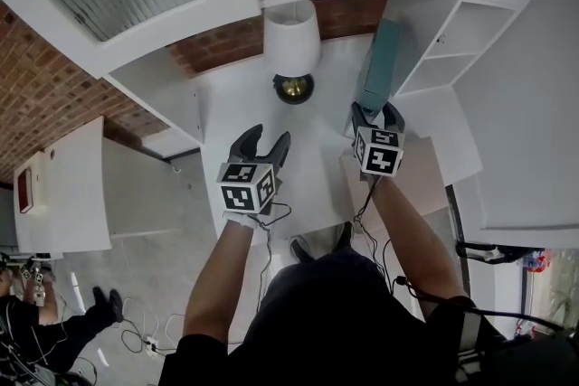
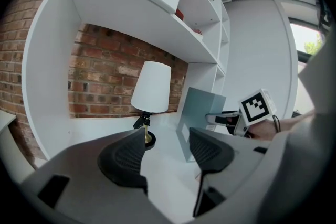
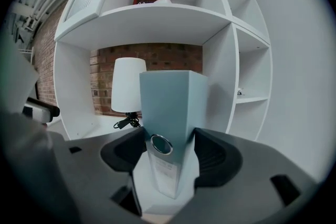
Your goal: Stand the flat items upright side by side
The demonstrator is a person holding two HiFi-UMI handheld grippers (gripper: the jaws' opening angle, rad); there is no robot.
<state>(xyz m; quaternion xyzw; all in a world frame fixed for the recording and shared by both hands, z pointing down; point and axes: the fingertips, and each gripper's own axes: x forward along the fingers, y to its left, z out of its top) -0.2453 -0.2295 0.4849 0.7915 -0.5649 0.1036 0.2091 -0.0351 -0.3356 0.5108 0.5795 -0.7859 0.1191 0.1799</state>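
One binder matters to you now. It stands upright on the white shelf surface, long axis vertical, with the spine and its round finger hole facing you. It lies straight ahead of your right gripper, whose jaws sit wide on either side of that spine, low down. The pads are just beside the covers and I see no squeeze, so read it as a loose bracket, not a grip. In the head view the binder stands at the right of the bay, close to the white upright panel and well apart from the lamp in the middle.

Your left gripper is the farther one. It hovers over bare shelf left of centre, jaws wide with nothing between them, aimed near the lamp's base. Both grippers point forward and a little down, with your forearms reaching in side by side.

Judging by the task, the next flat item goes against one face of this binder, so the free face toward the lamp is the one that counts. A pale tan flat patch shows beside your right forearm; I can't tell whether it is another item. Back the right gripper straight out from the spine, or a pad may drag the binder over.
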